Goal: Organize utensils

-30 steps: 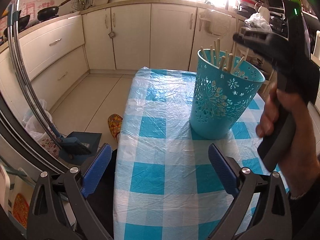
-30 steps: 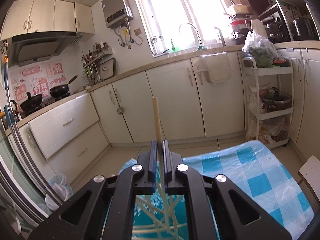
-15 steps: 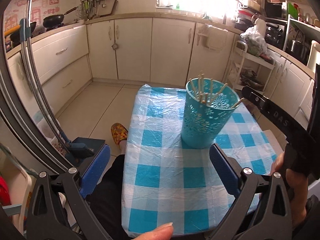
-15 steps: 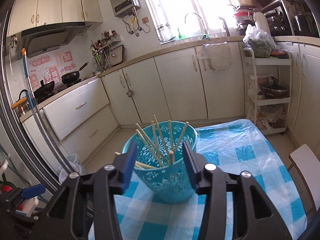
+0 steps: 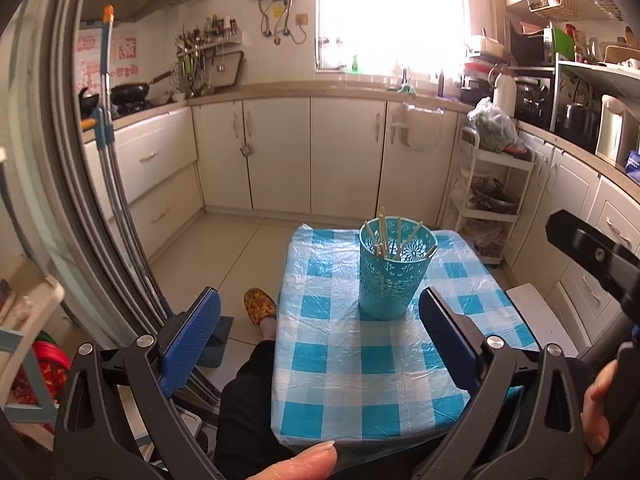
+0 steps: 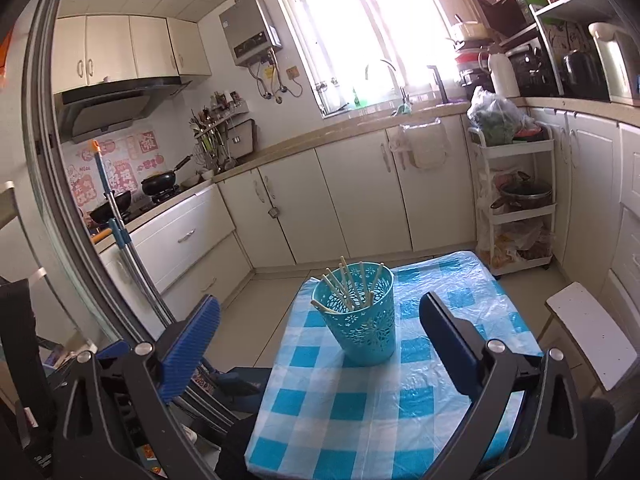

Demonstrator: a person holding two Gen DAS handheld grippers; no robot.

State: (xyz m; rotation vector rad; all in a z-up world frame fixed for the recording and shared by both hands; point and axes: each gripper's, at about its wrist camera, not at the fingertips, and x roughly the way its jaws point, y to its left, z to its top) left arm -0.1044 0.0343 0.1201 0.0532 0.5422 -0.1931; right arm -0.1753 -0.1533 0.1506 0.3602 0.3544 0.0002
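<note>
A teal perforated holder point(image 5: 394, 268) stands upright on the blue-and-white checked table point(image 5: 360, 364), with several wooden chopsticks point(image 5: 384, 232) standing in it. It also shows in the right wrist view point(image 6: 360, 316), with the chopsticks point(image 6: 346, 286) leaning inside. My left gripper point(image 5: 320, 338) is open and empty, held back above the table's near edge. My right gripper point(image 6: 320, 340) is open and empty, well back from the holder. Part of the right gripper's body point(image 5: 592, 256) shows at the right edge of the left wrist view.
A white stool point(image 6: 592, 336) stands right of the table. A white rack point(image 6: 516, 200) with pots stands against the cabinets behind. Mop handles point(image 6: 128, 248) and a door frame are on the left. My leg and slippered foot point(image 5: 260, 306) are left of the table.
My right gripper let go of a chopstick into the holder, opened and pulled back. Both grippers have moved away from the holder and higher, so the table looks smaller.
</note>
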